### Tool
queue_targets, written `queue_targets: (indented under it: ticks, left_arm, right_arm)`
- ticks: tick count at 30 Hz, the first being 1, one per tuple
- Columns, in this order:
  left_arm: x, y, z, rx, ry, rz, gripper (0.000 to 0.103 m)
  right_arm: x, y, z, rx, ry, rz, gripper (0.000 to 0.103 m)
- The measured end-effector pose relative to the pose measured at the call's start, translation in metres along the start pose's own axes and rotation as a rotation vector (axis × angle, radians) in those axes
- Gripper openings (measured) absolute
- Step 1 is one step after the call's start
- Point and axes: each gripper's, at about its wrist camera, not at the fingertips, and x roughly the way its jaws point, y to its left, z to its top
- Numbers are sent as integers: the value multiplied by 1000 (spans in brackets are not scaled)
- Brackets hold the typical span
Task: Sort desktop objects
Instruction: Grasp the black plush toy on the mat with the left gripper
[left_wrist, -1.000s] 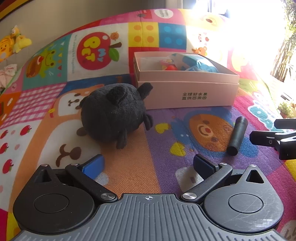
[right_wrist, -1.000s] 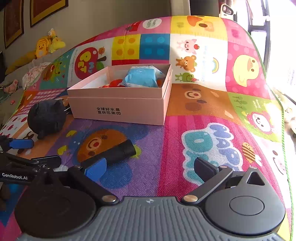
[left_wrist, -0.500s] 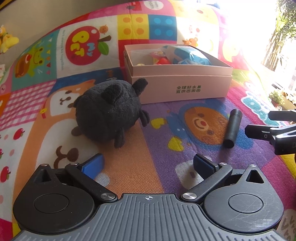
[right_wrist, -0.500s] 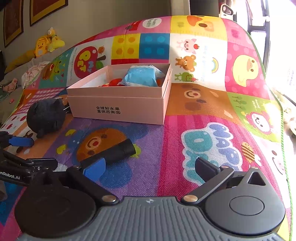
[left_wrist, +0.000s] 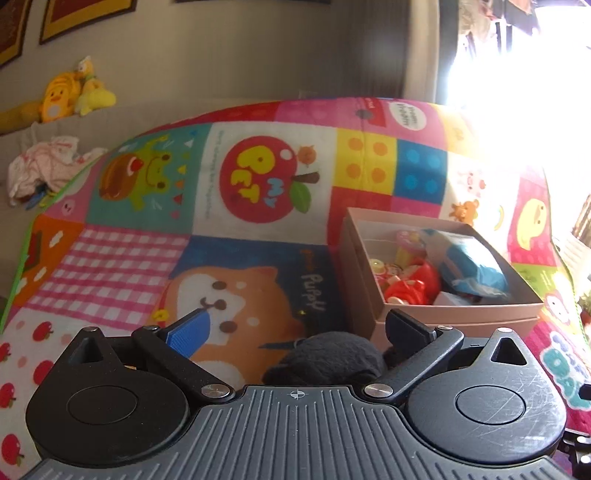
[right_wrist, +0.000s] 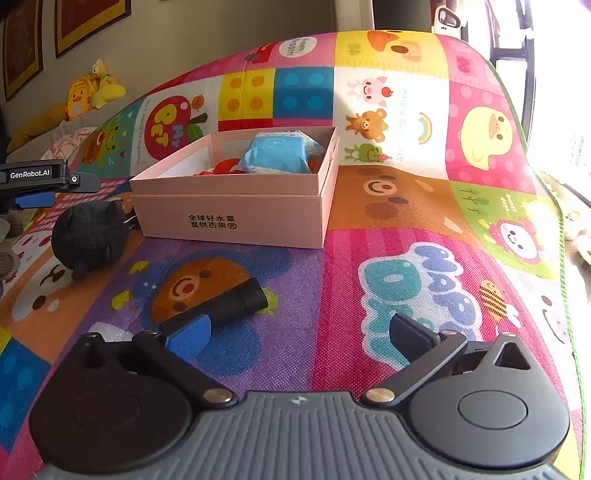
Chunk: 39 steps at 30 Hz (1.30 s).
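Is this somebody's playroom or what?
Probably a room at home where kids play: a cartoon play mat, yellow duck plushies on a sofa, framed pictures on the wall.

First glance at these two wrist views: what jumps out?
The loud patchwork cartoon play mat fills both views. On it sits an open pink box holding a blue packet and red items. A black plush toy lies left of the box, right under the open left gripper, and a black cylinder lies just ahead of the open right gripper.
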Motion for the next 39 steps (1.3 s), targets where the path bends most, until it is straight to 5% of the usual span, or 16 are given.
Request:
queue_targets:
  ticks: [3, 6, 12, 18, 25, 29, 32, 39]
  left_arm:
    - [9, 7, -7, 14, 36, 11, 103]
    - [-1, 2, -17, 51, 44, -65, 103]
    - [-23, -44, -50, 288, 59, -165, 103]
    - [-40, -41, -51, 218, 49, -330, 103]
    - [-14, -21, -28, 7, 66, -184, 103]
    - [5, -32, -32, 53, 99, -161, 102]
    - [11, -35, -38, 100, 113, -122, 76]
    - [-23, -29, -55, 156, 133, -209, 75]
  right_arm:
    - [0, 0, 0, 3, 2, 4, 103]
    - [1, -1, 0, 6, 6, 4, 103]
    - [1, -1, 0, 7, 6, 5, 103]
    - [2, -1, 1, 7, 9, 4, 103]
    - [2, -1, 0, 5, 11, 3, 103]
    - [-1, 6, 0, -52, 5, 40, 103]
    - [-6, 23, 0, -197, 8, 92, 103]
    - [-1, 47, 11, -382, 29, 163, 103]
